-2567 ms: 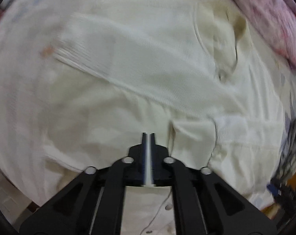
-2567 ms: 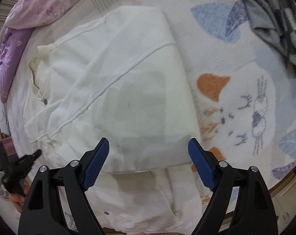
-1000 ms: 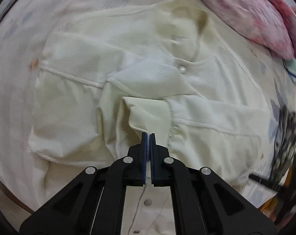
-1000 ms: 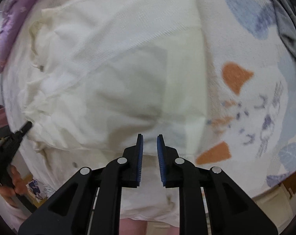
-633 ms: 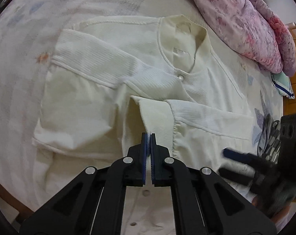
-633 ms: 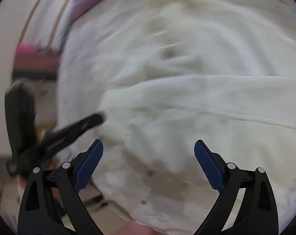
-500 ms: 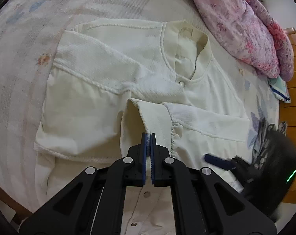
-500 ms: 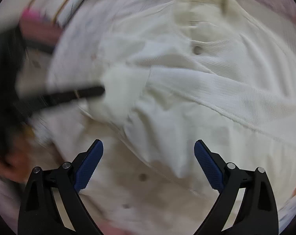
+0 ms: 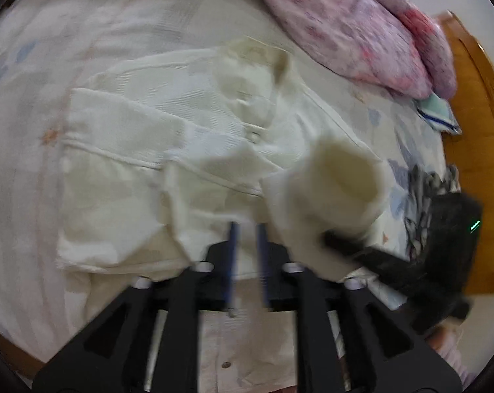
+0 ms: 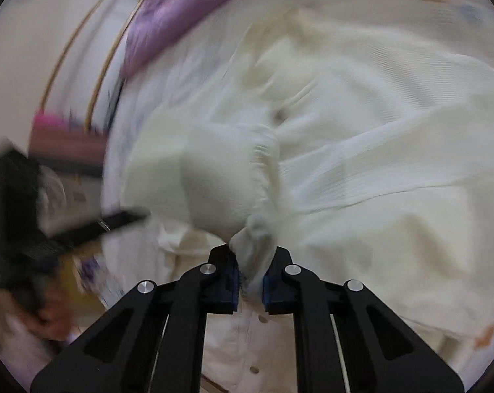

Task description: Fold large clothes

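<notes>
Cream ribbed button-up shirt [image 9: 122,170] lies face-up on the patterned bed sheet [image 9: 27,65]. One sleeve is laid across the chest; the other cuff [image 10: 227,180] is pinched in the closing right tool [image 10: 249,281]. Left tool [image 9: 246,255] opening, nothing between. Body folds remain.

Shirt [image 9: 122,150] on the bed [image 9: 27,75] (quilt [image 9: 351,26] behind it)
</notes>
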Demonstrator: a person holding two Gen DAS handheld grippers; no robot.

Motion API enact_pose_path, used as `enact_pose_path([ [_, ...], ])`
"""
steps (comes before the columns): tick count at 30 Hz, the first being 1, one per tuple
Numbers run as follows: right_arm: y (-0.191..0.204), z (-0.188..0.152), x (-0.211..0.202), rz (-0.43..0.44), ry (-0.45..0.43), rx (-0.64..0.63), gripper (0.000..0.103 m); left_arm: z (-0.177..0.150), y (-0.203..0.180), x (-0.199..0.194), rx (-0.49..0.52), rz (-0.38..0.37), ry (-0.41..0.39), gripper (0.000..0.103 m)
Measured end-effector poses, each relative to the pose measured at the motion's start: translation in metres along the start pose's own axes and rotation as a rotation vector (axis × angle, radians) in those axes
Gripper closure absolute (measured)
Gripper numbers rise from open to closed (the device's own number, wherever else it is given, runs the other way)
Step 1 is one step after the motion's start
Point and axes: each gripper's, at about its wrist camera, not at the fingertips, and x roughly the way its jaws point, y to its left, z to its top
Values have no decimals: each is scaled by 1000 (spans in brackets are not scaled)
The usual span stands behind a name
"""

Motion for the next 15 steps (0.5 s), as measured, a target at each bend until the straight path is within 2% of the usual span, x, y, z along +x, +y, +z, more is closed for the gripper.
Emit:
enact_pose_path([
  [1,-12,5,-19,-6,-34,37,94,0,-6,7,16,-3,2,33],
  [3,-39,13,-65,-6,-121,121,94,-3,-25,26,59,-5,-3,32],
  [6,-65,19,-122,-45,-224,165,94,-9,-59,84,73,3,112,31],
  [8,-79,18,-154,-62,-283,195,94,-14,-77,113,90,9,146,31],
  [11,-94,18,-187,-87,-346,217,94,-21,-96,156,87,78,210,33],
  [13,-98,18,-202,-113,-376,214,94,-25,-104,177,63,79,255,66],
  [15,-100,18,-216,-117,-399,223,94,-25,-113,189,114,162,265,85],
])
